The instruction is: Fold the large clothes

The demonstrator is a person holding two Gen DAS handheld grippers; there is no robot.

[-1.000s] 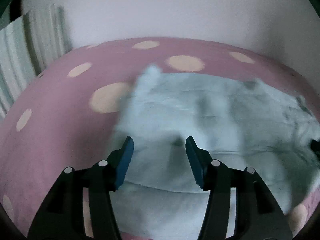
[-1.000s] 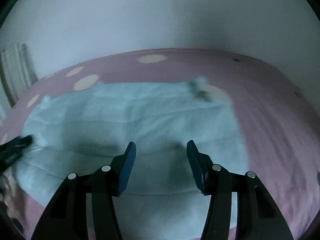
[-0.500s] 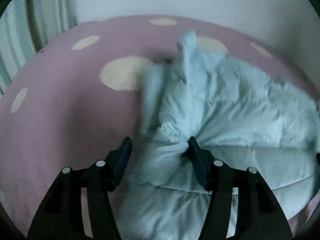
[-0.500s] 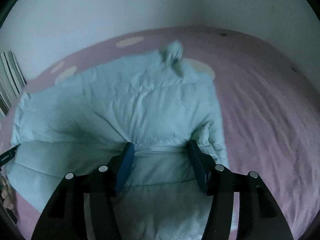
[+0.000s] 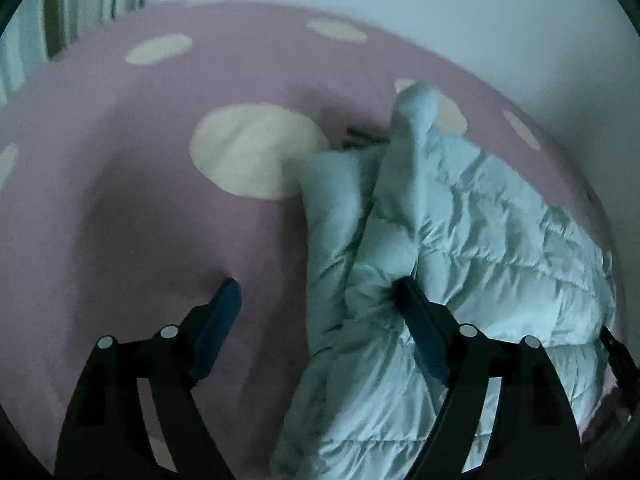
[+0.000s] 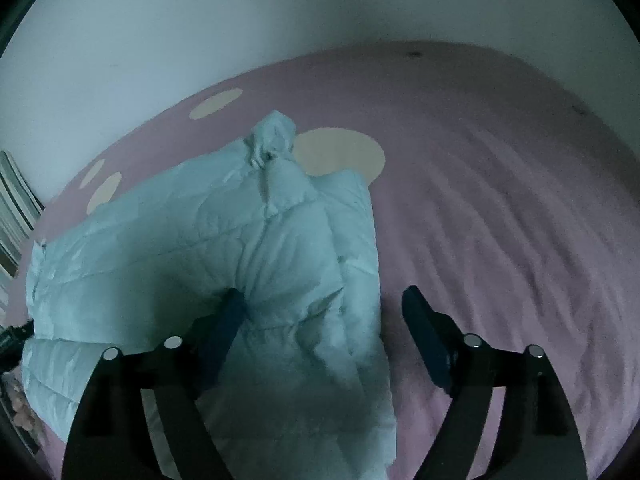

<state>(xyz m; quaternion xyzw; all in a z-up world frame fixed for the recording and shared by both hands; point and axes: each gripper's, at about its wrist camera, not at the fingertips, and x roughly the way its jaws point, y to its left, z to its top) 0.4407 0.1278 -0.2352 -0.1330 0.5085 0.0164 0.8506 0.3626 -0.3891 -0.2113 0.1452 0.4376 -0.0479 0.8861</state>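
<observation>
A pale blue puffer jacket (image 5: 480, 240) lies bunched on the pink bedsheet (image 5: 140, 220), a sleeve end (image 5: 416, 104) sticking up at the far side. My left gripper (image 5: 318, 294) is opening: its right finger rests against the jacket's left edge, its left finger hangs over bare sheet. In the right wrist view the jacket (image 6: 180, 248) fills the left half, with its cuff (image 6: 274, 136) at the top. My right gripper (image 6: 324, 300) is also opening, its left finger sunk into the jacket's padding and its right finger over bare sheet (image 6: 500, 200). Neither gripper pinches the fabric.
The sheet carries large cream dots (image 5: 256, 152). A pale wall (image 5: 440, 20) borders the bed's far side. Striped cloth (image 5: 60, 12) hangs at the far left, and the right wrist view has it as striped cloth (image 6: 16, 208) at its left edge.
Both grippers' jaws have spread wider and let go of the jacket folds they pinched. Both hands have sunk and moved along the bed, so each sees the jacket's outer edge.
</observation>
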